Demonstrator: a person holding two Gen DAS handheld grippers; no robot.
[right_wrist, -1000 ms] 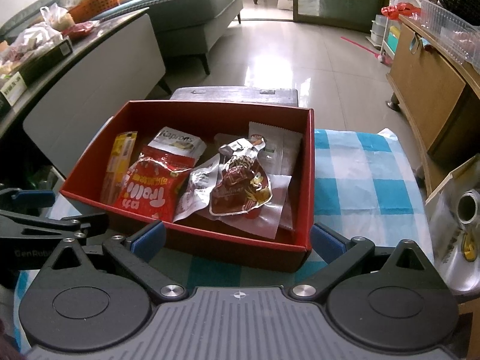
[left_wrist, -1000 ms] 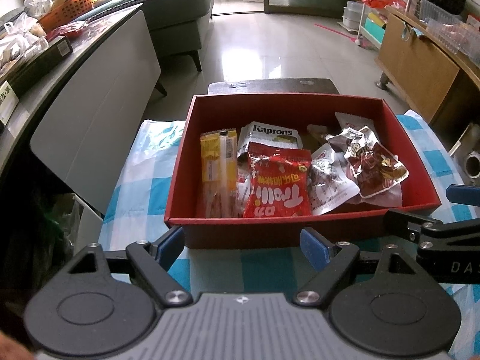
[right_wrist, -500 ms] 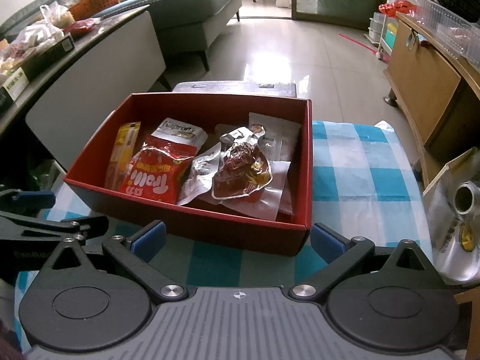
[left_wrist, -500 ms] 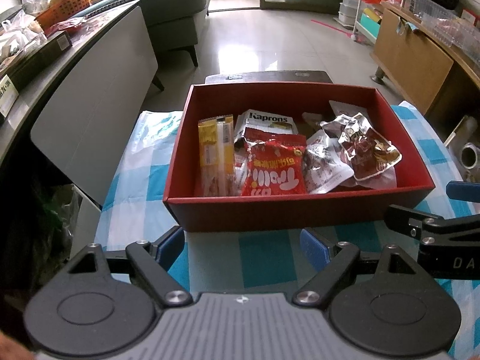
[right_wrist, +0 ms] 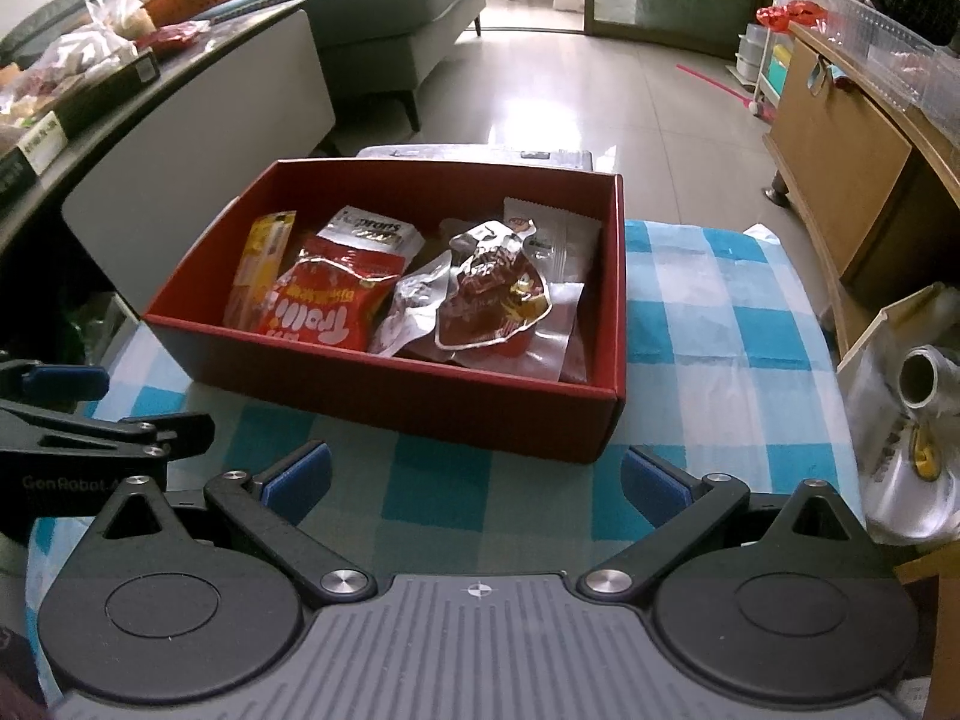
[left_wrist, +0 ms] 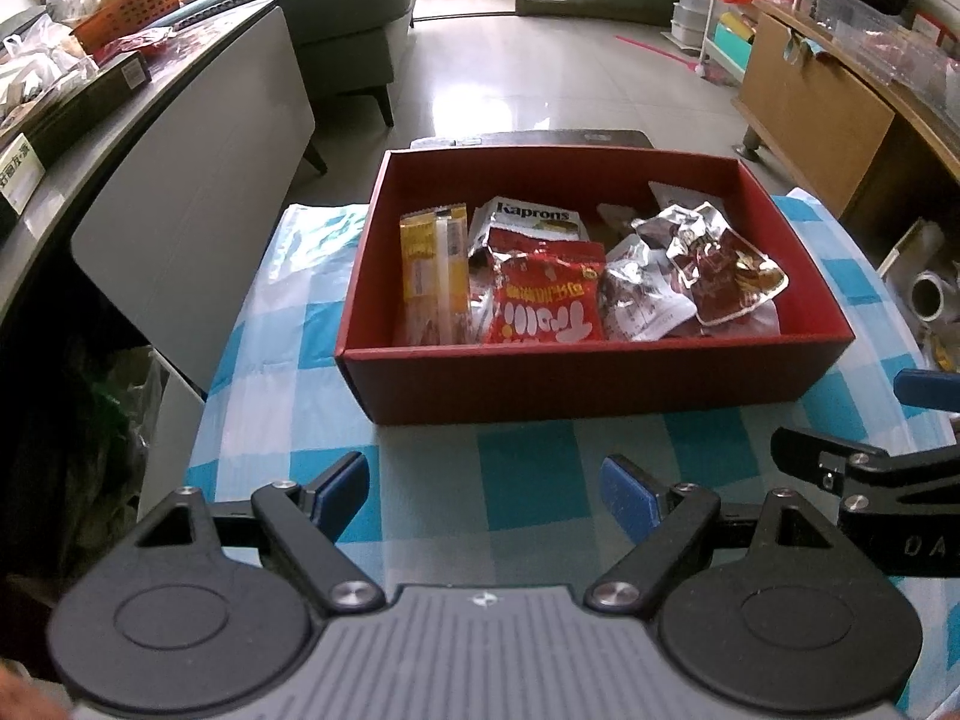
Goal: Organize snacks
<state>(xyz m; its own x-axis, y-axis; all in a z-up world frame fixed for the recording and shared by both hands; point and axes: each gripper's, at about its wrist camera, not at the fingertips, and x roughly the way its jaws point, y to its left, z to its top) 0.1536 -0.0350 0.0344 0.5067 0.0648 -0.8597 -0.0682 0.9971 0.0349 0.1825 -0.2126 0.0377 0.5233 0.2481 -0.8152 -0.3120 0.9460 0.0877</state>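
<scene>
left claw [left_wrist: 486,495] wide, empty; red box [left_wrist: 576,381] just ahead, apart

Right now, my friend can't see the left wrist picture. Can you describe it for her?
A red box full of snack packets sits on a blue-and-white checked tablecloth, with a red Trolli bag in the middle and a yellow packet to its left. The left gripper is open and empty in front of the box.

Grey sofa [left_wrist: 354,18] behind; orange basket [left_wrist: 135,3] on the left counter [left_wrist: 180,69]
</scene>
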